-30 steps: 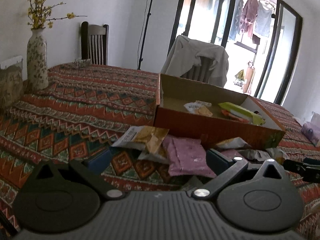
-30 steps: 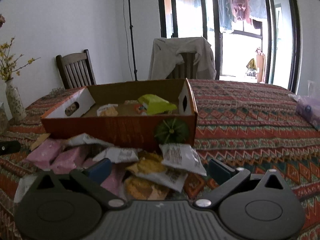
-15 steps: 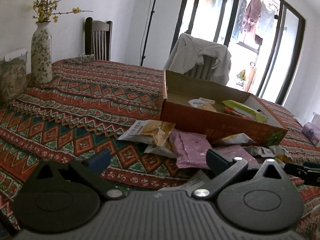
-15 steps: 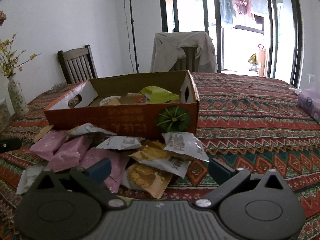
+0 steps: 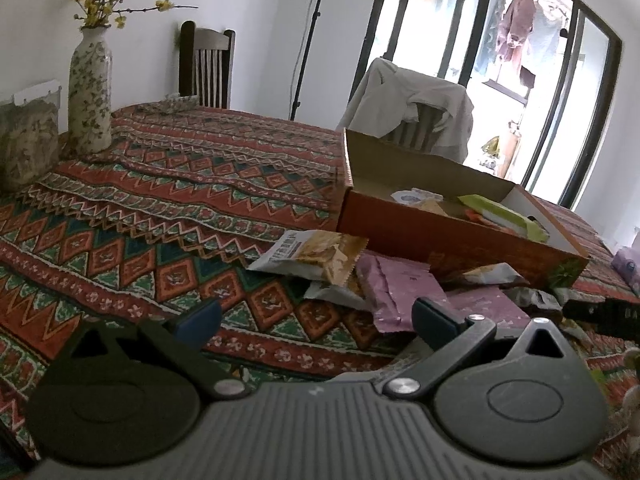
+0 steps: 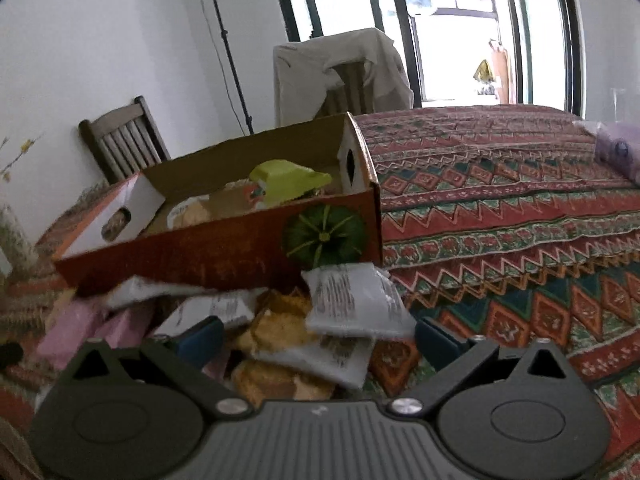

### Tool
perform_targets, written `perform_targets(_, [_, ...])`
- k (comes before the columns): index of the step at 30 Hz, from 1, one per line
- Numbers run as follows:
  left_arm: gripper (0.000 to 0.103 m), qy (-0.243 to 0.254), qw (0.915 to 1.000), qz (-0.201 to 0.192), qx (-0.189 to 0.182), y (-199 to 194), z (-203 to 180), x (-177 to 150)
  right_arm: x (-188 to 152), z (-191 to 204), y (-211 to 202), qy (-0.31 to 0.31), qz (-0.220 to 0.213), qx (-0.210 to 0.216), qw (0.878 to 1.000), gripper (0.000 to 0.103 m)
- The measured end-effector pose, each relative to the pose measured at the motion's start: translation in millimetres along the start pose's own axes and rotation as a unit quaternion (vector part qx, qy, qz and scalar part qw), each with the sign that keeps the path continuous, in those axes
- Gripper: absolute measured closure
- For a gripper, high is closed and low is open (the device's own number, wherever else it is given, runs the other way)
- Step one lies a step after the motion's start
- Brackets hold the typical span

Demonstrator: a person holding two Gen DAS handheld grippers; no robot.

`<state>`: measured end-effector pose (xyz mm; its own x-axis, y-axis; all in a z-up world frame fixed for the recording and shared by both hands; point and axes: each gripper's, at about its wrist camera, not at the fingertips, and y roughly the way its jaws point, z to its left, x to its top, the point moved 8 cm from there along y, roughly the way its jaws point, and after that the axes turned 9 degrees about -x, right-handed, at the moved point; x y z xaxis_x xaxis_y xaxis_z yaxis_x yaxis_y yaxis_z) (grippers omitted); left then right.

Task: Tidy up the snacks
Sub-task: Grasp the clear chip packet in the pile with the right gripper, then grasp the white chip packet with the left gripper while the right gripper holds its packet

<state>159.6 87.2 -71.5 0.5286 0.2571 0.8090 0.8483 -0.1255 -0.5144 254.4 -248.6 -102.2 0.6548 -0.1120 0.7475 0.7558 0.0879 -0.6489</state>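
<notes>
Both tongs wide, nothing held. Left gripper (image 5: 316, 314) hangs over the patterned tablecloth (image 5: 168, 216), pink packets (image 5: 394, 286) and a tan snack bag (image 5: 316, 254) just ahead. Right gripper (image 6: 318, 334) sits over the loose snack pile (image 6: 296, 320); white packet (image 6: 352, 300) between its fingers, untouched. Orange cardboard box (image 6: 224, 252) just beyond the pile, green packet (image 6: 286, 176) inside.

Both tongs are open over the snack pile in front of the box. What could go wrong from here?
1. The packets overlap: the white packet lies on the yellow ones, so the right tongs may pinch two at once or drag a neighbour.
2. The pile presses against the cardboard box; a low approach could push that box.
3. The left tongs hang over wrinkled tablecloth and might snag it.
</notes>
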Motion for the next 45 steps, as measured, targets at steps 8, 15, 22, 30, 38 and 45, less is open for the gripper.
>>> perform_targets(8, [0.0, -0.007, 1.0, 0.004, 0.004, 3, 5, 0, -8, 10, 12, -0.051, -0.005, -0.026, 0.998, 0.0])
perform_targets(15, [0.0, -0.014, 0.9998, 0.012, 0.002, 8, 7, -3, -8, 7, 13, -0.041, -0.012, -0.023, 0.999, 0.019])
perform_targets(22, [0.0, -0.016, 0.9998, 0.012, 0.004, 7, 8, -3, -12, 17, -7, -0.073, -0.048, -0.011, 0.996, 0.054])
perform_targets(30, [0.0, -0.013, 0.9998, 0.015, 0.002, 6, 3, -4, -18, 19, -38, -0.098, -0.077, -0.002, 0.992, 0.087])
perform_targets(38, [0.0, -0.008, 0.9999, 0.013, 0.006, 1, -2, -4, -14, 5, -56, -0.076, -0.092, 0.008, 0.993, 0.087])
perform_targets(45, [0.0, -0.005, 0.9998, 0.015, 0.008, 2, -2, -4, -13, 6, -62, -0.072, -0.103, 0.015, 0.992, 0.088])
